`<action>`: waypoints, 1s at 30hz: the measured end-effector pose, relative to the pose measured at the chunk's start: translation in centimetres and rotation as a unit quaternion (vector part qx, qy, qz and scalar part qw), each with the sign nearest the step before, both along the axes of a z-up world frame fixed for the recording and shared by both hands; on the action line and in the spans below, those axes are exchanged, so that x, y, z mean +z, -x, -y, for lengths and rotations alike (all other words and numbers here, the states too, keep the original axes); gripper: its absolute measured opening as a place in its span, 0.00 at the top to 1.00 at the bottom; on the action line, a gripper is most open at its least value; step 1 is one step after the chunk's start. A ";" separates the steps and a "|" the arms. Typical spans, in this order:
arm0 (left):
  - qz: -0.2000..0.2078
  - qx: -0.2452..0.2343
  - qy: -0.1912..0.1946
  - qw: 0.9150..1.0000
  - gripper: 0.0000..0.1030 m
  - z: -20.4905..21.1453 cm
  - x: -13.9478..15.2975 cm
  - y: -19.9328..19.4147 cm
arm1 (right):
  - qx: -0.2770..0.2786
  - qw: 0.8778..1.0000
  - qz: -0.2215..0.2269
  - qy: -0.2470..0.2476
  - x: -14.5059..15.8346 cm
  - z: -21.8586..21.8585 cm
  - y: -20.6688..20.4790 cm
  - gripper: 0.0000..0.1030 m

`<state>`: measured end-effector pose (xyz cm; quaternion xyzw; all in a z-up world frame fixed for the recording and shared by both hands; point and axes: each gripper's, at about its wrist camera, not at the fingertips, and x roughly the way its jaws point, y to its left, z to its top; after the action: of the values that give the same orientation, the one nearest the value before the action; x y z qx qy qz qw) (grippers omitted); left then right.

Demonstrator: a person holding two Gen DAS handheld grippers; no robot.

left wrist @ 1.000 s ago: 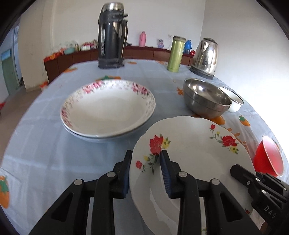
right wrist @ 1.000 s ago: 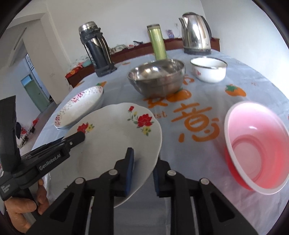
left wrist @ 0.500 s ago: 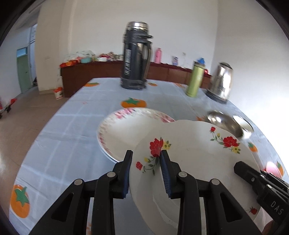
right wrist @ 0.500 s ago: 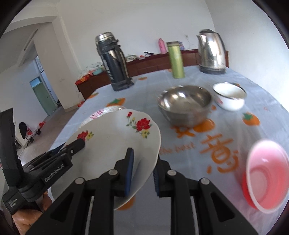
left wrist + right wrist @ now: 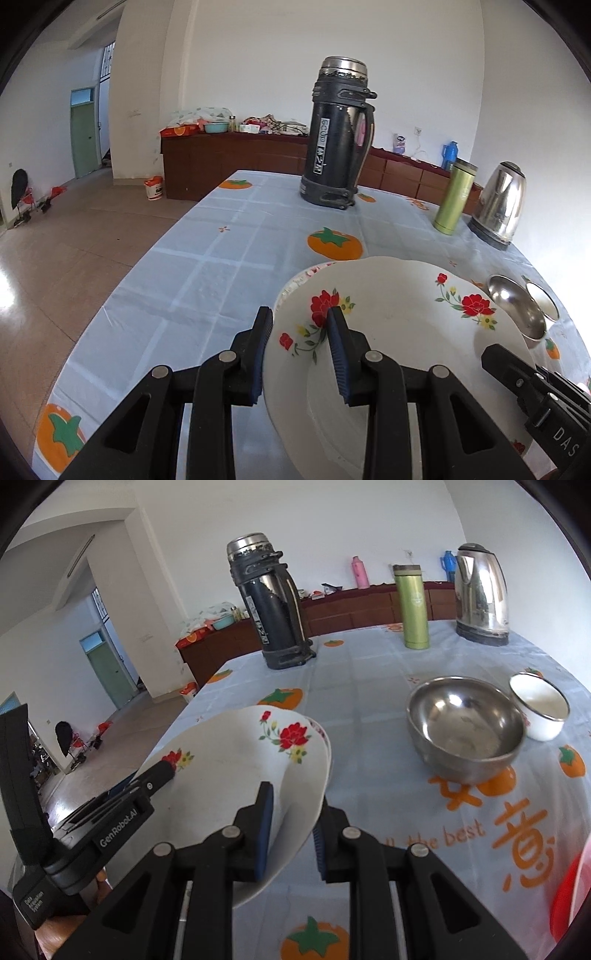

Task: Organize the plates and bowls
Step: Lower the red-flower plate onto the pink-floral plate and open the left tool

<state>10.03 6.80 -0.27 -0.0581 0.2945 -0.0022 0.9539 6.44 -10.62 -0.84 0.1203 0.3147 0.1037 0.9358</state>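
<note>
The left gripper (image 5: 299, 325) has its jaws narrowed onto the near-left rim of the red-flowered plate (image 5: 399, 317), while the right gripper (image 5: 295, 808) clamps the opposite rim with jaws nearly closed, so the plate hangs tilted between them. It sits over the pink-rimmed plates (image 5: 314, 271), though whether it touches them cannot be told. On the bench's tablecloth (image 5: 221, 280), blue with orange fruit, stand a steel bowl (image 5: 465, 727) beside a white enamel bowl (image 5: 539, 705), a red bowl (image 5: 569, 897) at the edge, a black thermos (image 5: 338, 133), a green flask (image 5: 413, 605) and a steel kettle (image 5: 480, 598); behind runs a brown sideboard (image 5: 236, 162) under white walls.
</note>
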 end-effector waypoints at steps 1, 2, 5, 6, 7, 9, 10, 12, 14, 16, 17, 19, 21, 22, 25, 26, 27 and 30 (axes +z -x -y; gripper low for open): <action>-0.001 0.003 0.000 1.000 0.68 -0.2 -0.1 -0.3 | 0.001 1.000 -0.002 0.000 -0.1 -0.1 -0.4 0.80; -0.002 0.006 0.000 1.000 0.68 -0.3 -0.3 -0.5 | 0.002 1.000 -0.004 0.001 -0.2 -0.2 -0.7 0.80; -0.013 0.016 0.004 1.000 0.68 -0.8 -1.0 -1.4 | 0.004 1.000 -0.012 0.000 -0.8 -0.6 -1.8 0.80; -0.016 0.018 0.006 1.000 0.68 -0.9 -1.1 -1.6 | 0.005 1.000 -0.014 0.001 -0.9 -0.7 -2.1 0.80; -0.017 0.021 0.006 1.000 0.68 -1.0 -1.2 -1.8 | 0.006 1.000 -0.016 0.003 -1.1 -0.9 -2.4 0.80; -0.016 0.025 0.003 1.000 0.68 -1.1 -1.3 -2.1 | 0.009 1.000 -0.016 0.001 -1.3 -0.9 -2.7 0.80; -0.015 0.027 0.002 1.000 0.68 -1.1 -1.3 -2.2 | 0.010 1.000 -0.017 0.001 -1.4 -1.0 -3.0 0.80; -0.015 0.031 0.001 0.999 0.68 -1.2 -1.4 -2.5 | 0.011 1.000 -0.018 0.001 -1.5 -1.0 -3.5 0.80; -0.018 0.033 -0.002 0.999 0.68 -1.2 -1.7 -3.0 | 0.011 1.000 -0.022 0.001 -1.8 -1.0 -3.9 0.80; -0.022 0.034 -0.005 0.999 0.68 -1.0 -2.0 -3.5 | 0.012 1.000 -0.027 0.002 -2.2 -1.0 -4.3 0.80; -0.023 0.035 -0.005 0.999 0.68 -0.9 -2.0 -3.6 | 0.011 1.000 -0.028 0.003 -2.2 -1.0 -4.3 0.80; -0.026 0.035 -0.009 0.999 0.68 -0.6 -2.2 -4.0 | 0.007 0.999 -0.031 0.005 -2.4 -0.8 -4.6 0.80; -0.029 0.035 -0.017 0.999 0.68 -0.3 -2.4 -4.3 | 0.005 0.999 -0.032 0.007 -2.4 -0.7 -4.8 0.80; -0.030 0.035 -0.022 0.999 0.68 -0.1 -2.5 -4.4 | 0.002 0.999 -0.030 0.015 -2.4 -0.8 -4.9 0.80; -0.035 0.036 -0.027 0.998 0.68 0.0 -2.9 -4.8 | 0.000 0.999 -0.026 0.035 -2.5 -1.2 -5.0 0.80; -0.028 0.026 -0.027 0.999 0.69 0.4 -2.7 -4.7 | 0.002 0.999 -0.025 0.038 -2.5 -1.3 -5.1 0.79; -0.021 0.022 -0.036 0.999 0.69 0.9 -2.5 -4.6 | 0.001 0.999 -0.027 0.041 -2.5 -1.4 -5.3 0.78; 0.002 -0.005 -0.064 0.998 0.68 2.9 -1.9 -3.9 | 0.006 0.998 -0.025 0.052 -2.7 -1.8 -5.5 0.78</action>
<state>13.92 3.88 -2.17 0.0048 0.2929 0.0119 0.9561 11.96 -8.87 -3.58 0.0716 0.3434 0.0899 0.9321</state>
